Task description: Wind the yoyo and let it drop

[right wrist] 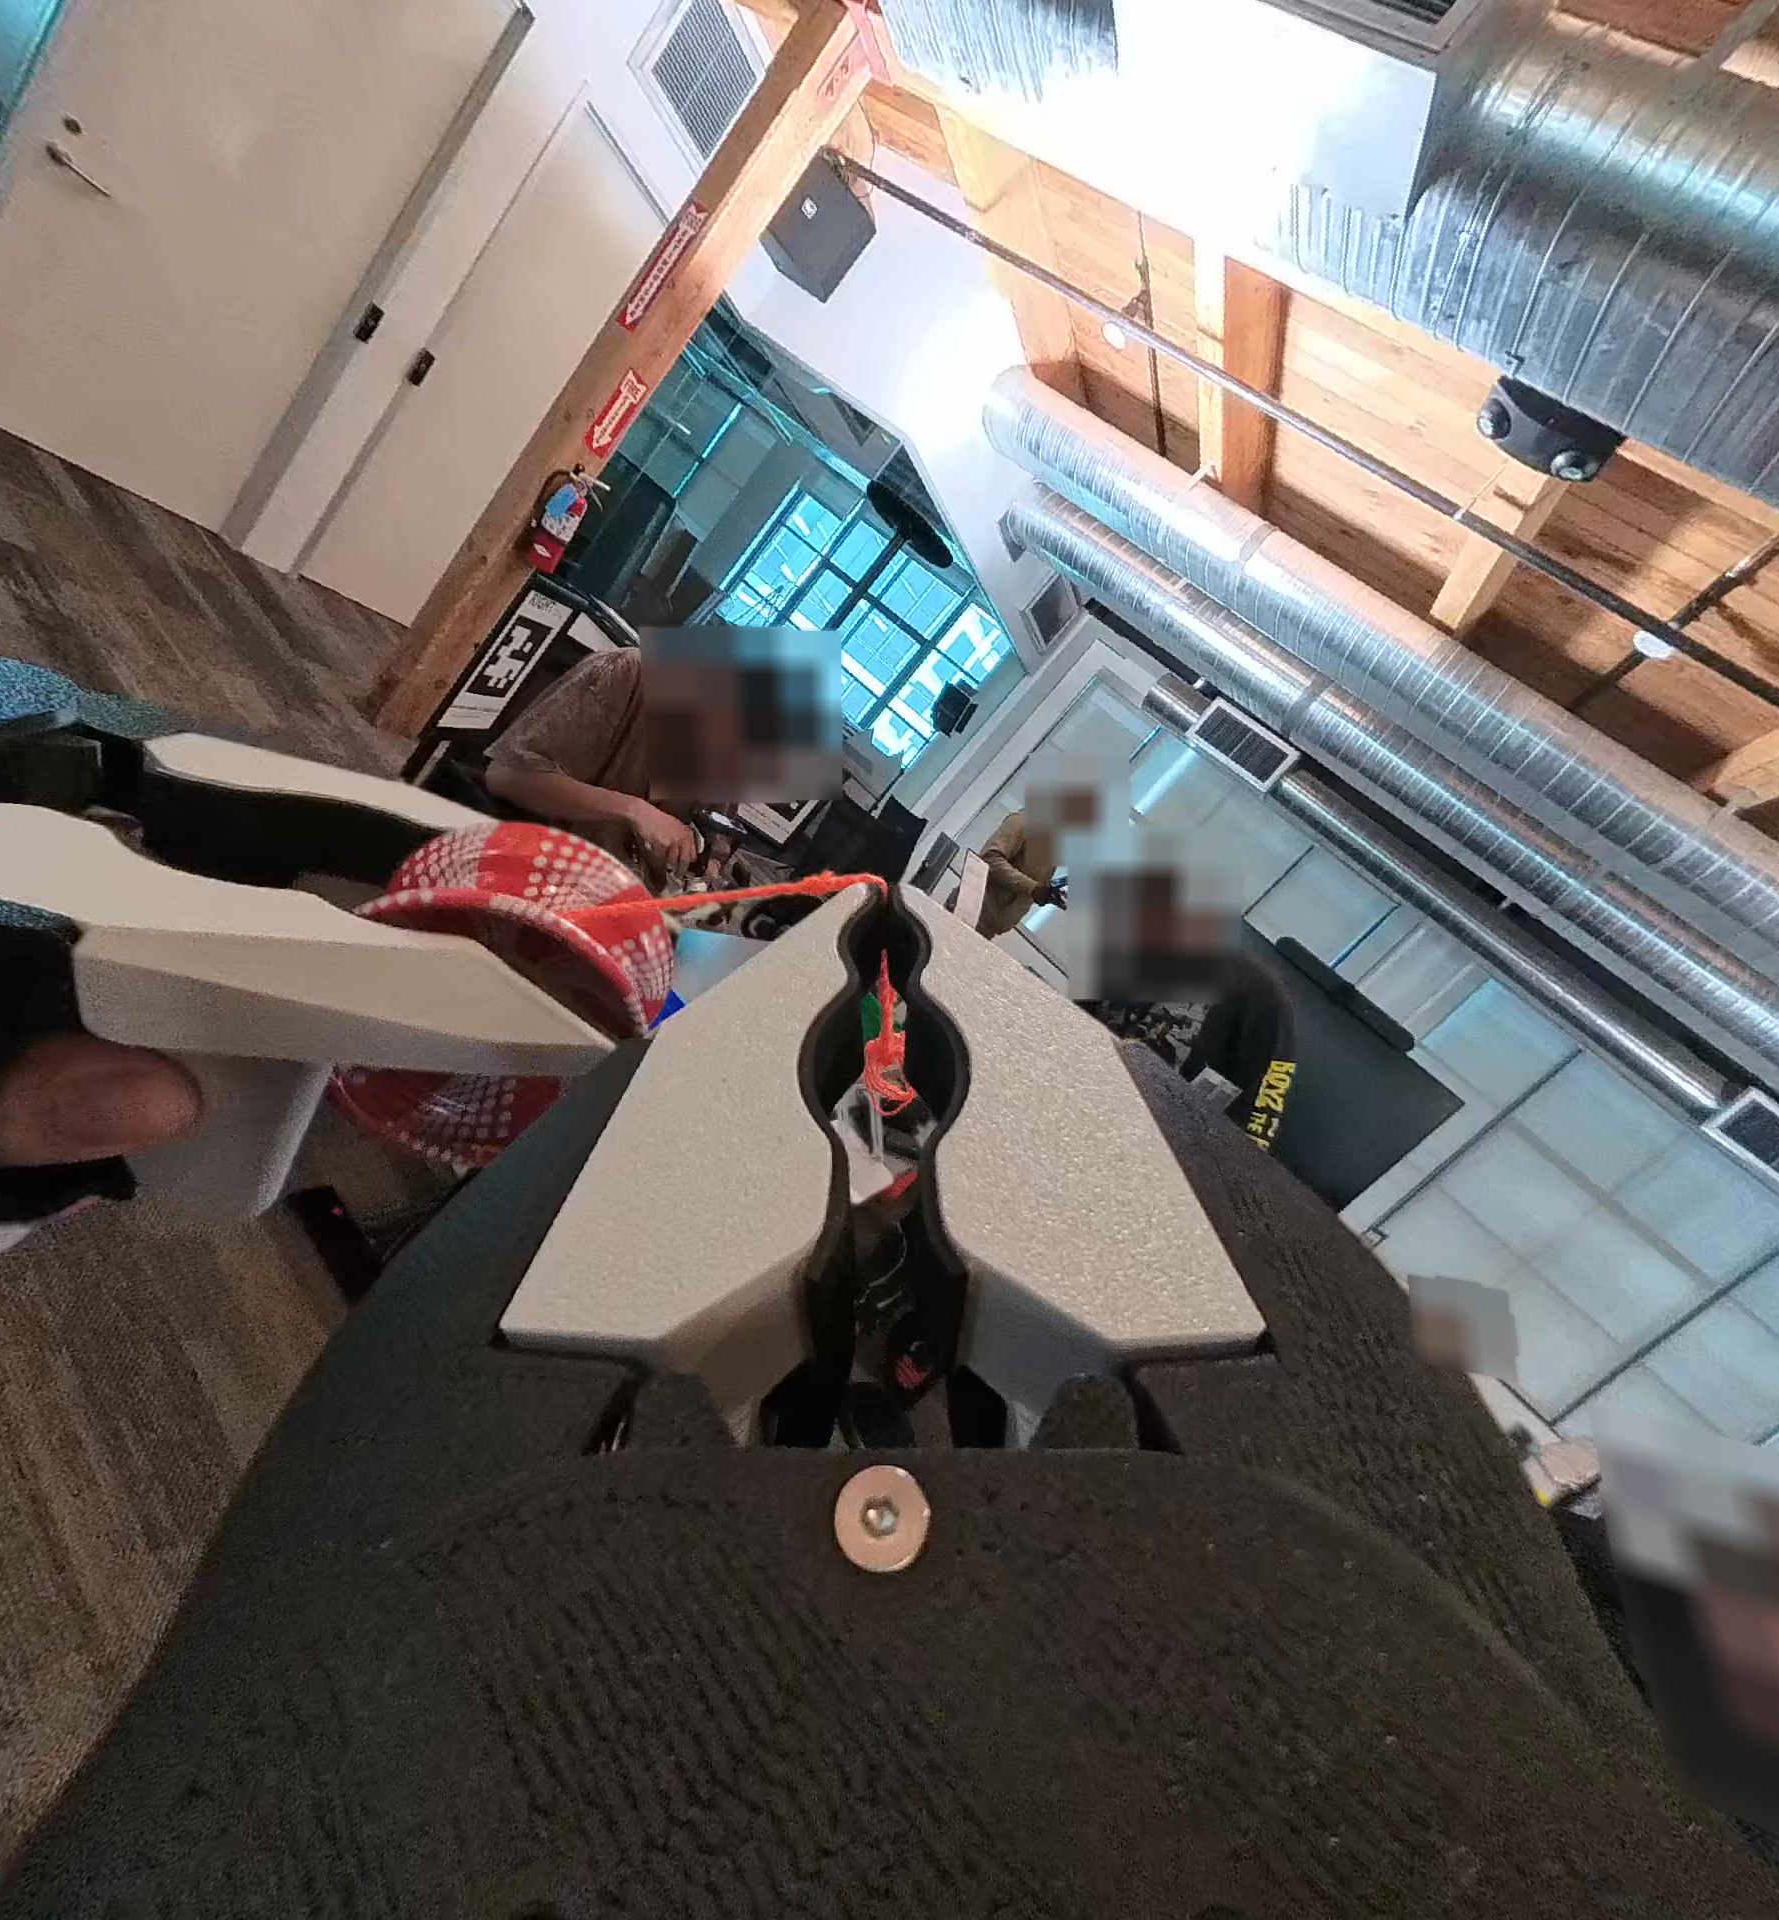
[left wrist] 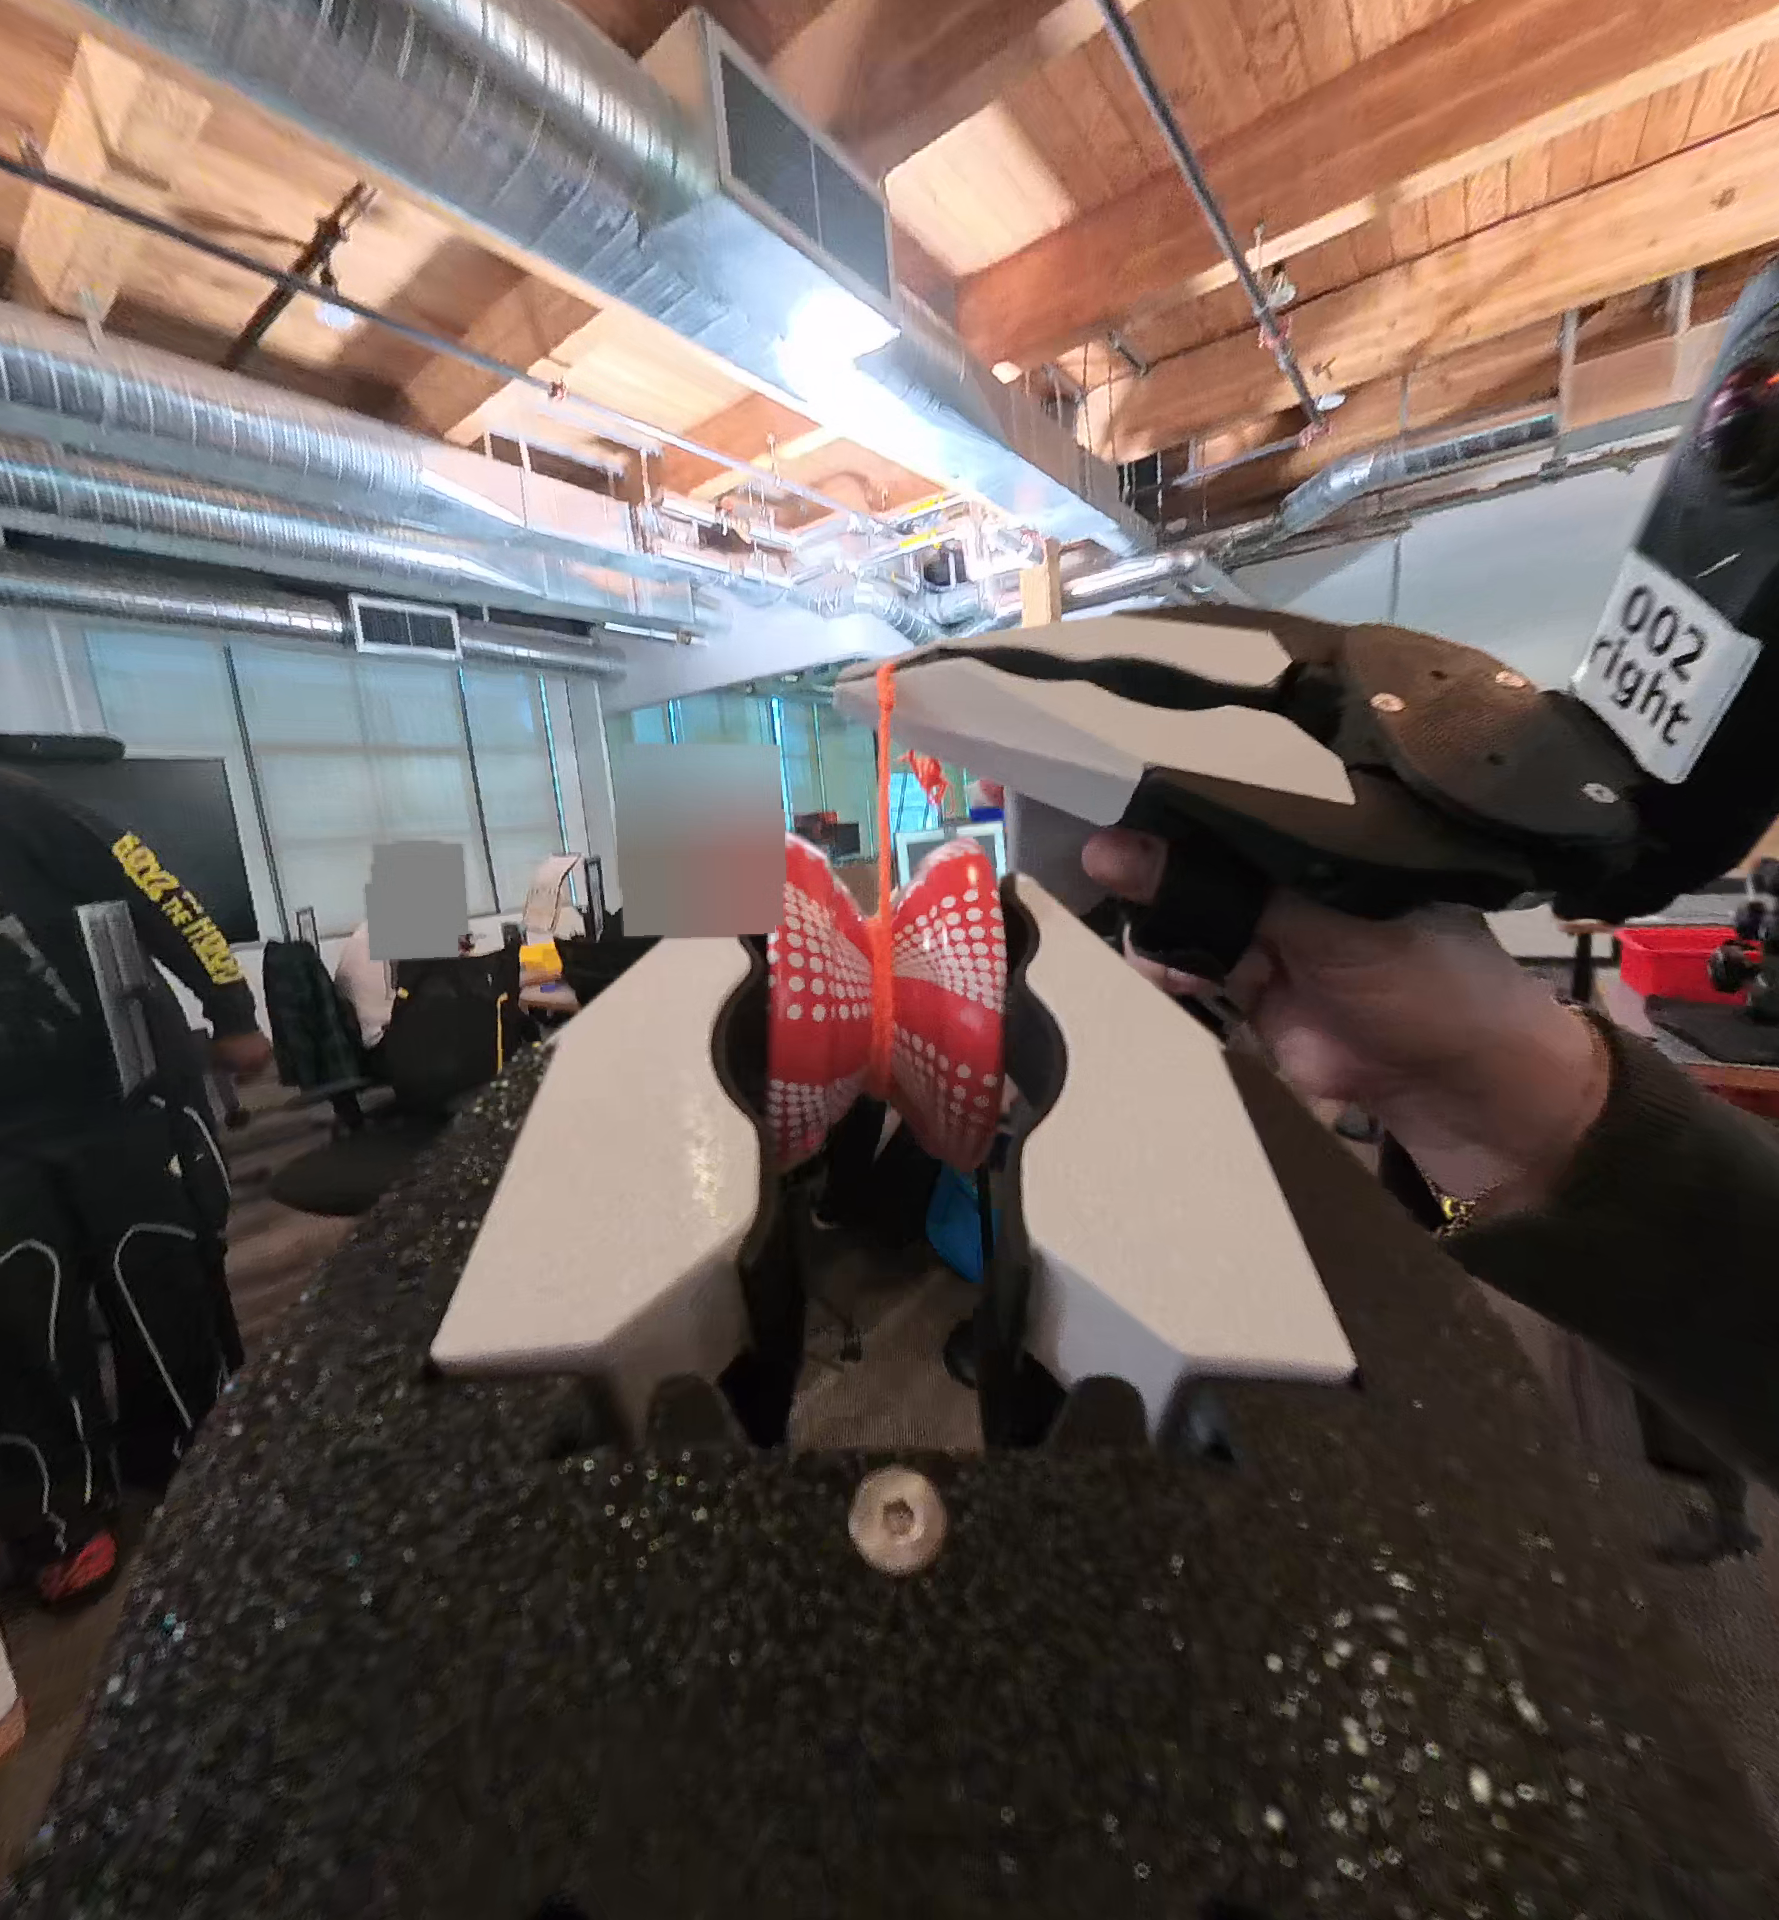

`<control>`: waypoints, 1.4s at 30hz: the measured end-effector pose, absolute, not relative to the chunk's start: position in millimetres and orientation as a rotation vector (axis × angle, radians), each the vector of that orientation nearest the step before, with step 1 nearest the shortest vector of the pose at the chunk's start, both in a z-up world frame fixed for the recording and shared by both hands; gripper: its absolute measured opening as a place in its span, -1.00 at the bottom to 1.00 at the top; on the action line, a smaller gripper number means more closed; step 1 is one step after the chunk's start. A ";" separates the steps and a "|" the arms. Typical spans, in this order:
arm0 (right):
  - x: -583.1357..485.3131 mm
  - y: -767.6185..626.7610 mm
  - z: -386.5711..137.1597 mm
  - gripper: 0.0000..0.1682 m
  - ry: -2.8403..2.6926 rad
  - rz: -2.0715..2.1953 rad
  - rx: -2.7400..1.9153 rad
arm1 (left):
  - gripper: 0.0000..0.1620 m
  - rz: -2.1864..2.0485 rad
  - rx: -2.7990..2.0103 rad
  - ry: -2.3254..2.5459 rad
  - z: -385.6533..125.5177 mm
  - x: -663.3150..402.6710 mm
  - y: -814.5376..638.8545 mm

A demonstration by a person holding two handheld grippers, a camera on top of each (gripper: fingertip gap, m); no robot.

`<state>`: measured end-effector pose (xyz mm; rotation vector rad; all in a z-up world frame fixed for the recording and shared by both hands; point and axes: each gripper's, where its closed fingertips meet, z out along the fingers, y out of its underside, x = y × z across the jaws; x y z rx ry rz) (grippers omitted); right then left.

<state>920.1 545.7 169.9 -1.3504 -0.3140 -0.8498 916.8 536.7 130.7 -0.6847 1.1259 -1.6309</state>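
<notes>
A red yoyo [left wrist: 885, 997] with white dots sits clamped between the fingers of my left gripper [left wrist: 885, 977], its groove facing me. An orange string [left wrist: 883, 810] runs straight up from the groove to my right gripper [left wrist: 864, 681], which is held just above and is shut on the string. In the right wrist view my right gripper [right wrist: 880, 894] pinches the string [right wrist: 739, 896] at its tips, with a frayed tail [right wrist: 887, 1060] hanging between the fingers. The yoyo [right wrist: 542, 914] and my left gripper [right wrist: 615, 997] show at the left there.
Both grippers are held up in the air in an office room with wooden beams and metal ducts [left wrist: 241, 416] overhead. A person in dark clothes [left wrist: 64, 1091] stands at the left, others sit farther off. A hand [left wrist: 1384, 1029] holds the right gripper. Left and right tips are no more than a few centimetres apart.
</notes>
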 end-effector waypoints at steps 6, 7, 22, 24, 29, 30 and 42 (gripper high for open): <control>922.0 544.4 163.3 -1.00 -0.287 -0.848 -1.359 | -0.51 -1.703 -0.565 1.106 140.3 903.1 533.3; 923.1 542.5 160.3 -1.00 -0.278 -0.848 -1.369 | -0.51 -1.724 -0.572 1.112 139.8 902.6 532.8; 941.4 557.5 137.7 -1.00 -0.208 -0.752 -1.508 | -0.51 -1.862 -0.841 1.213 84.4 944.6 542.1; 946.0 561.5 133.1 -1.00 -0.192 -0.751 -1.513 | -0.16 -1.865 -0.906 1.224 69.4 950.7 550.1; 967.2 572.6 108.4 -1.00 -0.180 -0.755 -1.585 | 0.59 -1.694 -1.242 1.298 -6.2 947.6 588.9; 972.4 572.7 100.4 -1.00 -0.179 -0.761 -1.611 | 0.60 -1.652 -1.296 1.295 -21.8 938.1 598.5; 1013.3 528.6 -155.5 -1.00 -0.094 -0.495 -2.124 | 0.56 -1.461 -1.550 1.060 -59.7 796.0 662.8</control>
